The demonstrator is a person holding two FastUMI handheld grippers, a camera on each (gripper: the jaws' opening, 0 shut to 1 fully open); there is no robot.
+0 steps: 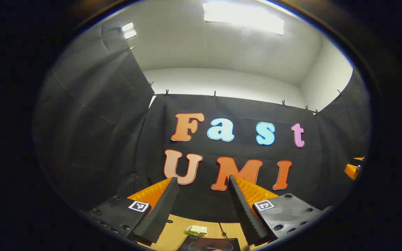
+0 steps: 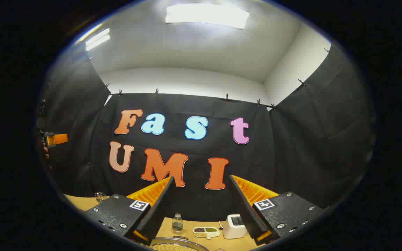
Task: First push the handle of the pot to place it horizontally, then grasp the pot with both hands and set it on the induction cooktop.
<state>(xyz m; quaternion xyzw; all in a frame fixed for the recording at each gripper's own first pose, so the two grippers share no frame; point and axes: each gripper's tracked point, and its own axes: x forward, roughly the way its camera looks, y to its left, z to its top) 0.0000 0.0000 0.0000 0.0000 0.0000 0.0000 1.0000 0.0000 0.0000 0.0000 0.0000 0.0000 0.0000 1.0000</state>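
Note:
Both grippers are held high and point at the booth wall. In the left gripper view my left gripper [image 1: 202,181] is open with nothing between its fingers; below it the dark induction cooktop [image 1: 210,245] lies on the table at the bottom edge. In the right gripper view my right gripper [image 2: 201,179] is open too and holds nothing; beneath it the rim of a metal pot [image 2: 178,245] with pale grains inside shows at the bottom edge. Its handle is out of sight. The other gripper shows at the far left [image 2: 55,139] and at the far right [image 1: 354,169].
A wooden table [image 2: 187,228] carries a small clear bottle [image 2: 177,223], a white divided dish of grains [image 2: 206,231] and a white box-like device [image 2: 234,226]. A small green and white packet [image 1: 196,230] lies behind the cooktop. A glass [image 2: 99,197] stands at the far left.

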